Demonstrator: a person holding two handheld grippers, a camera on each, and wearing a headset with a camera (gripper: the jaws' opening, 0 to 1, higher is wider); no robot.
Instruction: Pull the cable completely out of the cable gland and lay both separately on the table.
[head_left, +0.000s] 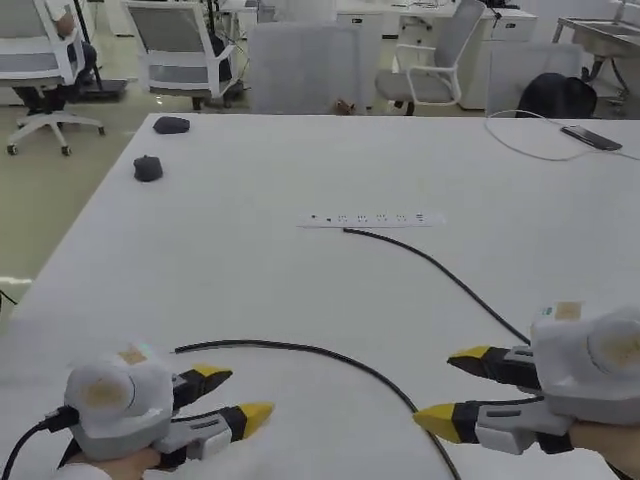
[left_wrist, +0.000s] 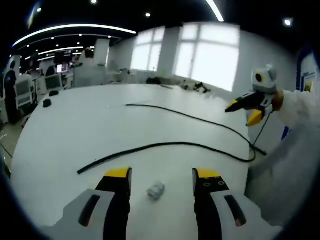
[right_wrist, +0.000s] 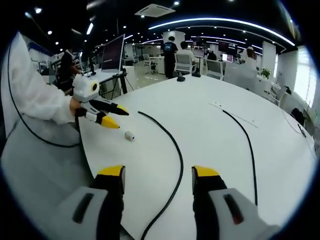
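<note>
Hovering level over the table (head_left: 300, 150), left gripper (head_left: 243, 392) and right gripper (head_left: 438, 386), fingers spread, empty

Flooding the white desk (head_left: 250, 280) with bright, even overhead light, leaving only faint, soft shadows and keeping the black cable (head_left: 300, 347) crisp in the head view. Blowing out to plain white at the windows (left_wrist: 200, 55) in the left gripper view, darkening the ceiling around them. Bowing the ceiling light strips (right_wrist: 220, 21) and desk edges in both gripper views, blurring slightly toward the borders.
</note>
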